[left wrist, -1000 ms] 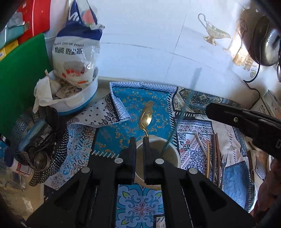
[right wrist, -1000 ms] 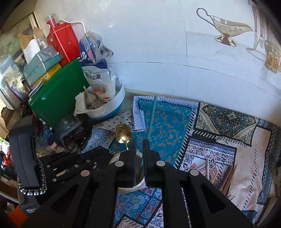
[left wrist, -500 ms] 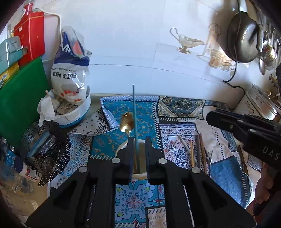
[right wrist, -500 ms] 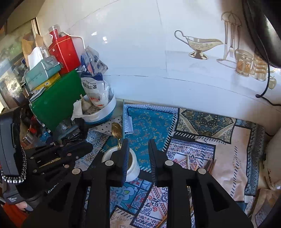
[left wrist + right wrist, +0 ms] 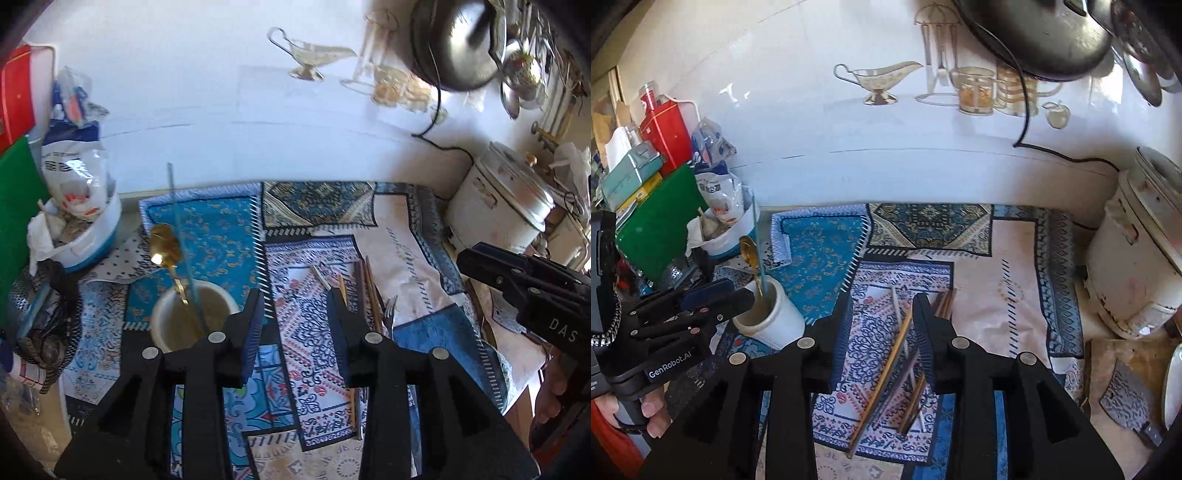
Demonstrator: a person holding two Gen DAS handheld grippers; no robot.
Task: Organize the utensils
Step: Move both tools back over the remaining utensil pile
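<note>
A white cup (image 5: pixel 192 317) stands on the patterned cloth and holds a gold spoon (image 5: pixel 165 246) and a thin blue stick (image 5: pixel 180 236); it also shows in the right wrist view (image 5: pixel 772 317). My left gripper (image 5: pixel 295 325) is open and empty, just right of the cup. Several chopsticks (image 5: pixel 365 284) and a fork (image 5: pixel 389 310) lie on the cloth ahead. My right gripper (image 5: pixel 881 332) is open and empty above the loose chopsticks (image 5: pixel 894 365). The left gripper (image 5: pixel 716 299) shows beside the cup.
A white bowl with a food bag (image 5: pixel 79 206) and a green board (image 5: pixel 18 206) stand at the left. A perforated metal basket (image 5: pixel 40 317) sits beside them. A white rice cooker (image 5: pixel 1137 258) stands at the right, and a cleaver (image 5: pixel 1126 402) lies near it.
Both grippers opened from shut. The blue stick was let go and stands in the cup. Both grippers pulled back and moved right, towards the loose chopsticks.
</note>
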